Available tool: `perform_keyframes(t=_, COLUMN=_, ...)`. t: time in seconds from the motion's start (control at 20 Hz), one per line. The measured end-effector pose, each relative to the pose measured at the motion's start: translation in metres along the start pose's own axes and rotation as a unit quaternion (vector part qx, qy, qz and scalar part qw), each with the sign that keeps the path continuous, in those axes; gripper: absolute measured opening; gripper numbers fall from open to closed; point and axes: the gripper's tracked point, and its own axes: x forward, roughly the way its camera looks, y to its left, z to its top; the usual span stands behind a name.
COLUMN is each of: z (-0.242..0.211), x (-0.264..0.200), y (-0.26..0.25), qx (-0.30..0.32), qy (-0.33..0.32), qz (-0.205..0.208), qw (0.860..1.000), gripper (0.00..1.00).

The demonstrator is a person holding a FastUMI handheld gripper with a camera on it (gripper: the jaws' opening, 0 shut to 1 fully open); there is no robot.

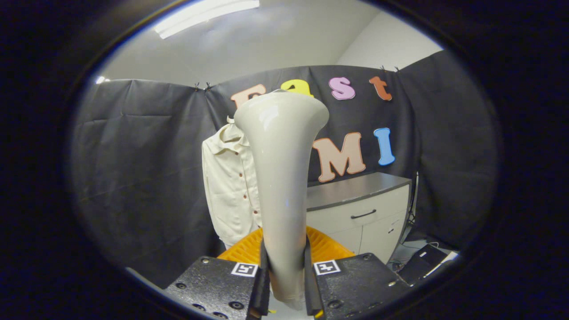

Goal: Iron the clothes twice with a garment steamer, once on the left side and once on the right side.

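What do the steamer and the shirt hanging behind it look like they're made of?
The steamer, clamped between the gripper fingers, looks like smooth glossy plastic, off-white, with light glinting along its body. The shirt beyond it looks like matte cream woven cloth, soft and creased, with small dark buttons.

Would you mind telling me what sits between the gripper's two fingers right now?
In the gripper view, the garment steamer stands upright between the fingers, both pressing its handle.

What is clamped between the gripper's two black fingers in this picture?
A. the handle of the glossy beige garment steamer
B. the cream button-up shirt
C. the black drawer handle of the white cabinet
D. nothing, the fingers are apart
A: both fingers press on the narrow handle of the glossy beige garment steamer, held in the gripper.
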Motion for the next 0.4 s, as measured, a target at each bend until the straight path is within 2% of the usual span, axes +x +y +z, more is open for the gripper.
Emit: perform_keyframes(t=0.4, z=-0.007, x=0.003, y=0.012, qx=-0.020, qy=0.007, qz=0.009, qw=1.000, gripper=0.32)
